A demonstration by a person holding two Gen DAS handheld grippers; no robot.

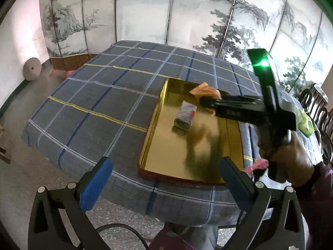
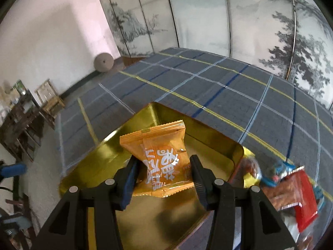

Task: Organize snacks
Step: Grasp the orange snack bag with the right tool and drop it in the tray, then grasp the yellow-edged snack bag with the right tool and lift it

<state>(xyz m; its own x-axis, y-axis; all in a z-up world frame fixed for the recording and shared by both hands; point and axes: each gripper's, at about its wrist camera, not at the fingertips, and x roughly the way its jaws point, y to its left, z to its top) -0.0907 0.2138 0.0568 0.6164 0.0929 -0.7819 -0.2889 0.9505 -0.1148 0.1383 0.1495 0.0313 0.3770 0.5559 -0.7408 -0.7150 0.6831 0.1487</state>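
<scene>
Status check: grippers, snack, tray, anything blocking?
Left gripper open, empty. Right gripper shut on orange snack packet, over gold tray. Grey packet already in tray. Nothing blocking.

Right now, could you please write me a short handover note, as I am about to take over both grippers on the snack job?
Left gripper: open, empty, at the near edge of the table.
Right gripper: shut on the orange snack packet, held above the gold tray.
Done: one grey packet lies in the tray.
Left: set the orange packet down, then move the loose snacks beside the tray, including the red packet and the blue-wrapped one.
</scene>
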